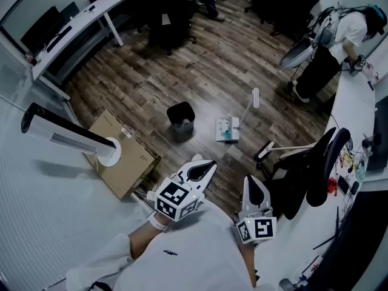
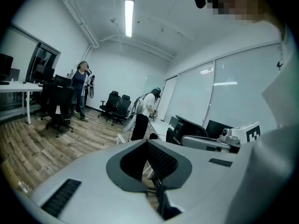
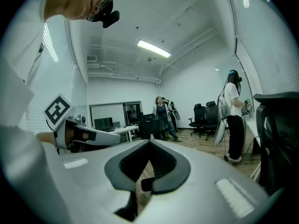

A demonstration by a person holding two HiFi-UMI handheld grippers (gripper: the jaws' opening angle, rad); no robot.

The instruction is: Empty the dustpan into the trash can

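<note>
Dustpan (image 1: 227, 130) sits on the wood floor (image 1: 151, 77) at mid-frame in the head view, long white handle slanting up and to the right; something teal on it, can't tell what; black trash can (image 1: 181, 119) stands just to its left, not touching it, w/ some litter inside; neither gripper is near either one. Left gripper (image 1: 204, 167) is at lower centre, jaws pressed together w/ nothing btwn them; right gripper (image 1: 254, 188) beside it to the right, jaws likewise closed, nothing held; both point up-frame. Cardboard box (image 1: 124, 157) lies at lower left w/ a white tower fan (image 1: 68, 136) leaning over it; black office chair (image 1: 315, 173) at lower right by a white desk (image 1: 351, 102); a person (image 1: 339, 38) stands at upper right.
</note>
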